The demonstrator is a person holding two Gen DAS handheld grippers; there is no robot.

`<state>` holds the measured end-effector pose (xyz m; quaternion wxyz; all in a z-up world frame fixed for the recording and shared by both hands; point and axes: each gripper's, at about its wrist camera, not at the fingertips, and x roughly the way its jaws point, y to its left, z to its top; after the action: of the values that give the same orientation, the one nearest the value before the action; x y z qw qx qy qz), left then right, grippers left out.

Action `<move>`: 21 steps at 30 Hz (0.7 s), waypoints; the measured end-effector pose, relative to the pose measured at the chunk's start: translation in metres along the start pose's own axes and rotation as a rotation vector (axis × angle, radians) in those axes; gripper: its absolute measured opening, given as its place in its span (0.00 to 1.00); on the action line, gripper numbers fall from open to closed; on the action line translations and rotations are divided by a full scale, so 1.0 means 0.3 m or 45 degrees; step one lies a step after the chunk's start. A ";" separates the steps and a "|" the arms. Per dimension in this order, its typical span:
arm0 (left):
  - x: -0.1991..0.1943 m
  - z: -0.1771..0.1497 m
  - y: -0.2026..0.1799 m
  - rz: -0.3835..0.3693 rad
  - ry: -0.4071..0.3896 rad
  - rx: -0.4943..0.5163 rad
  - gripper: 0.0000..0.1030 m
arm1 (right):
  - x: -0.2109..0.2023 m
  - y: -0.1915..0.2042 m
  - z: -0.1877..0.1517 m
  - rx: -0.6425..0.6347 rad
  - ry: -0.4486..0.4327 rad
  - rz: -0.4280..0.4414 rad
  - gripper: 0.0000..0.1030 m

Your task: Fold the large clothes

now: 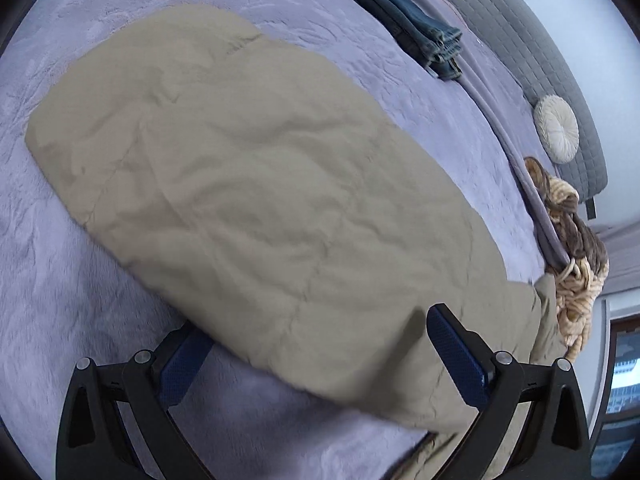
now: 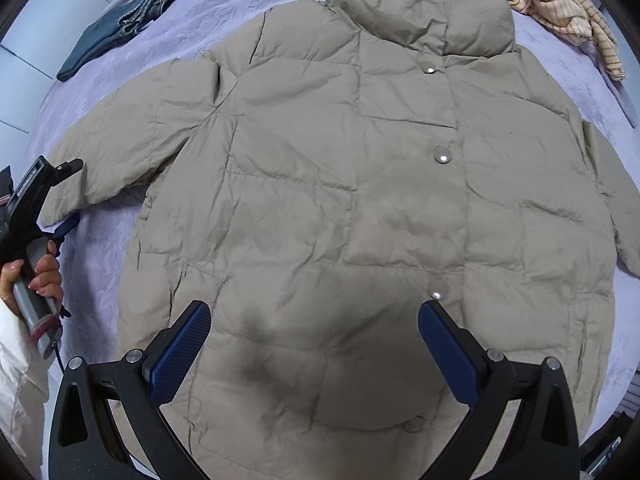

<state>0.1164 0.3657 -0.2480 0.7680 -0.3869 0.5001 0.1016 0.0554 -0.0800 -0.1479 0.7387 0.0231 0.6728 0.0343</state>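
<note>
Writing: only the white lettering on the side of the left hand-held gripper [image 2: 66, 196] as seen from the right wrist view — too small and skewed to read. No labels visible on the jacket [image 2: 360, 200].

Jacket lies flat, front up, on the lavender bed [image 2: 72, 280]. Long axis runs from hem near the right camera to collar [image 2: 420, 20] at the far end. 3 snaps [image 2: 442, 157] line up along that axis. Its sleeve [image 2: 132, 148] on the picture's left sticks out sideways, cuff end touching the left gripper's blue pads.

Left hand-held gripper: fingers wide apart in its own view, straddling the sleeve — one pad under the cloth edge, the other above it; not closed on it. A hand [image 2: 44, 268] holds its grey handle.

Right hand-held gripper [image 2: 314, 344]: fingers apart, above the lower front of the jacket, holding nothing.

Hard to tell — left view is motion-blurred; the opposite sleeve is cut off by the frame edge; hem partly hidden behind the right gripper. Jeans [image 2: 116, 36] and a striped garment [image 2: 560, 4] lie at the far corners, apart from the jacket.
</note>
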 end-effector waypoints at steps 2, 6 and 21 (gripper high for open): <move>0.010 0.055 0.016 0.028 -0.052 -0.037 0.82 | 0.016 0.016 0.022 0.020 -0.010 0.023 1.00; 0.035 0.139 0.030 -0.001 -0.076 -0.020 0.10 | 0.036 0.042 0.090 0.058 -0.038 0.073 1.00; -0.392 0.054 -0.399 0.020 -0.449 0.570 0.08 | 0.259 0.233 0.381 0.067 -0.051 0.586 0.19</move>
<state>0.1362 0.3226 -0.0863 0.9087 -0.1803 0.3717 0.0603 0.1749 -0.0026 -0.2087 0.7236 0.1959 0.6358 0.1837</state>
